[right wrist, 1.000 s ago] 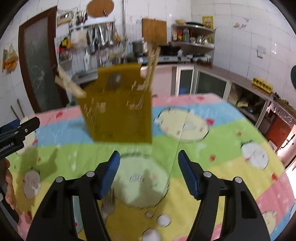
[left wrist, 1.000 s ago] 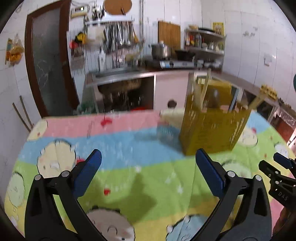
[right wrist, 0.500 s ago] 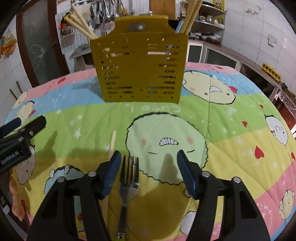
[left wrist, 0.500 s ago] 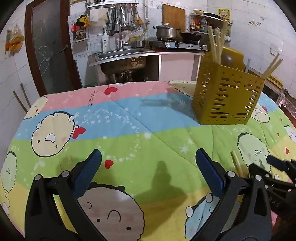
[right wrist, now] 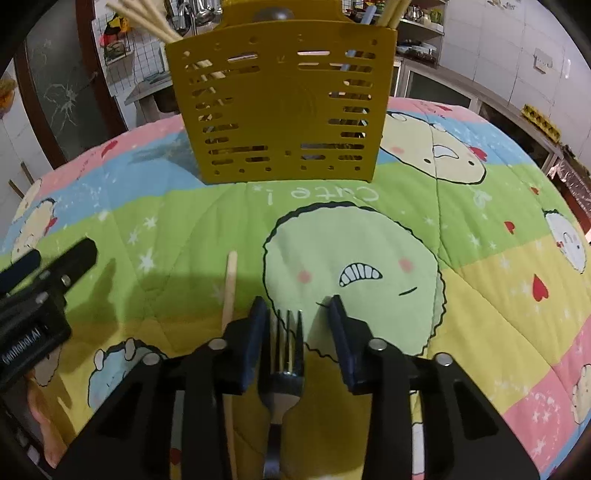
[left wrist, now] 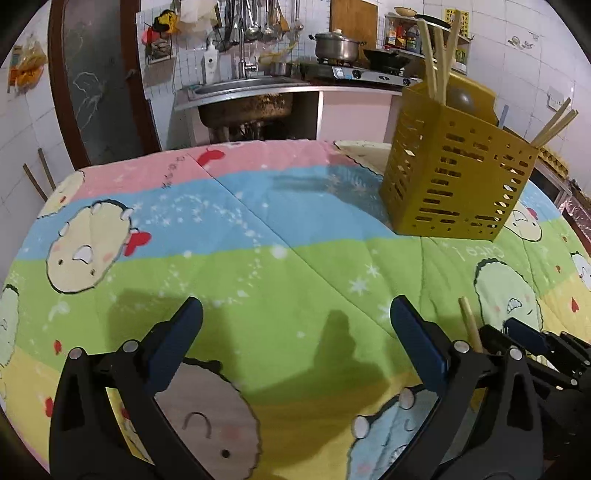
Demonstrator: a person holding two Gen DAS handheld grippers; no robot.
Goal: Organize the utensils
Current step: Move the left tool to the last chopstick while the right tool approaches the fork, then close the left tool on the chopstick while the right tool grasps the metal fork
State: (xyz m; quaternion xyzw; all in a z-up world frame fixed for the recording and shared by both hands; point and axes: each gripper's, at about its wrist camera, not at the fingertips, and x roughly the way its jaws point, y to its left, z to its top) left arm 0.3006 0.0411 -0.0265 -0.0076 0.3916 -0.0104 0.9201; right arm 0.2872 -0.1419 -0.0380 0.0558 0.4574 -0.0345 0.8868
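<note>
So the right gripper is pointing steeply down over a metal fork that's lying on the surface, which is wearing a cartoon quilt in pink, blue, green and yellow stripes. The fingers have just been closing in and are sitting narrow now, with the fork's tines and neck between them; the left pad is looking just beside the fork, the right one is still showing a gap, so it isn't pinching yet as far as I can tell. A single wooden chopstick is lying just to the 9 o'clock side of the fork, roughly parallel to it. Straight up at 12 o'clock from the fork, the yellow slotted utensil caddy is standing upright on the quilt, with more chopsticks sticking out of its top corners. The left gripper is hovering over bare quilt with its fingers spread wide and nothing between them; from its camera the caddy is sitting up around 2 o'clock, and the other gripper is peeking in at 4 o'clock beside the loose chopstick.
</note>
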